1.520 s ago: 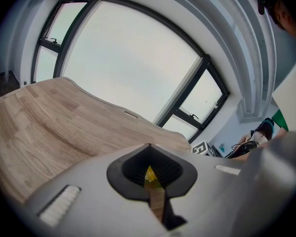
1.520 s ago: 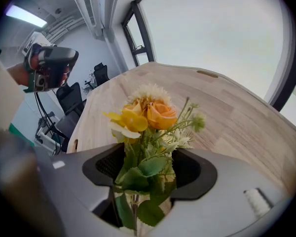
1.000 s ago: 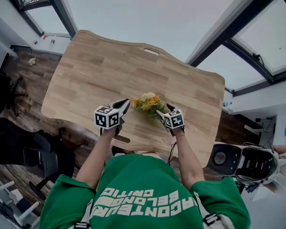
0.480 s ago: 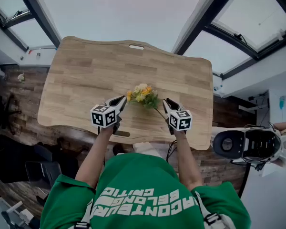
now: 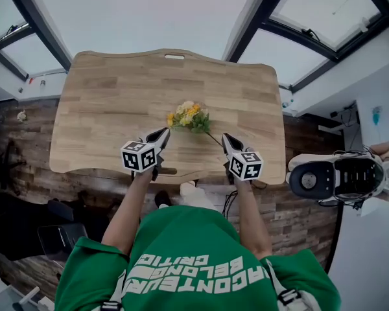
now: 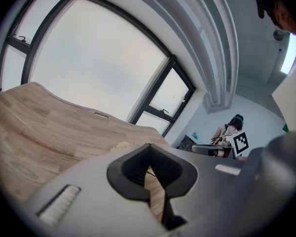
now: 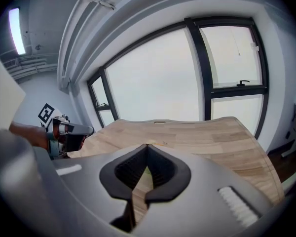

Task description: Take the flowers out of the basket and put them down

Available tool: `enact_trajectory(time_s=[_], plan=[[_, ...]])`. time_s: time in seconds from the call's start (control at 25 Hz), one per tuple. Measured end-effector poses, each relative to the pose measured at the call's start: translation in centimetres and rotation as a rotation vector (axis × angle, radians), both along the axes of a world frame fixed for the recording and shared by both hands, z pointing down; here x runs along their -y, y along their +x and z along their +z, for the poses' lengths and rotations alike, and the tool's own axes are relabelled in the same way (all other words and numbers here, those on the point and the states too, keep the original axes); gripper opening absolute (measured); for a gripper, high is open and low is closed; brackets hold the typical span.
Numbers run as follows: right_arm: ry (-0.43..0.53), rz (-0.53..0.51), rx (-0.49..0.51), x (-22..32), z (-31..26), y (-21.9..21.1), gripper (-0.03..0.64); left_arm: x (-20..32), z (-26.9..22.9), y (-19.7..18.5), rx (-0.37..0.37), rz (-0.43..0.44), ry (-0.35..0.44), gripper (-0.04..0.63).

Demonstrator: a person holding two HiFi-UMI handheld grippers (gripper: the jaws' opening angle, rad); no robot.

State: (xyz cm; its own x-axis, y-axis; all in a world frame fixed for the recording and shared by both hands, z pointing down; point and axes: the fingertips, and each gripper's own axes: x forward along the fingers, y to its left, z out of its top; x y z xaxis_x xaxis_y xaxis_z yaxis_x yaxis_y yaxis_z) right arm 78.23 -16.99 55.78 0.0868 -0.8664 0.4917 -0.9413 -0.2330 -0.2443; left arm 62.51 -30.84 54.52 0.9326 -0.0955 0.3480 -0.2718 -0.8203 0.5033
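Spanning the head view, the wooden table (image 5: 104, 109) carries the flowers (image 5: 189, 116) lying loose near its middle, apparently set down; no basket shows. Left tool (image 5: 161, 135) and right tool (image 5: 225, 139) hover near them, jaws together and empty, likely because the job is done

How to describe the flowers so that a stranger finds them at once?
Find the wooden table beside the big windows. Near its front edge, ahead of the left hand-held gripper and right hand-held gripper, lies a bunch of flowers. It alone is colourful: yellow, orange and cream blooms, green leaves.
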Motion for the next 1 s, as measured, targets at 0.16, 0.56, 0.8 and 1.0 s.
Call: enact_trajectory(time_s=[0.16, 0.56, 0.8, 1.0], plan=[[0.005, 0.013, 0.011, -1.9, 0.4, -1.9, 0.005, -1.3, 0.0, -1.1, 0.004, 0.024, 0.006, 0.012], [0.006, 0.023, 0.03, -3.7, 0.9, -5.1, 0.003, -2.3, -0.3, -3.4, -0.004, 0.039, 0.007, 0.012], [0.005, 0.017, 0.041, -3.0, 0.5, -5.4, 0.003, -1.5, -0.5, -3.7, 0.002, 0.043, 0.001, 0.012], [0.011, 0.018, 0.043, -3.6, 0.9, -6.3, 0.005, -1.9, -0.3, -4.6, 0.004, 0.043, 0.009, 0.012]])
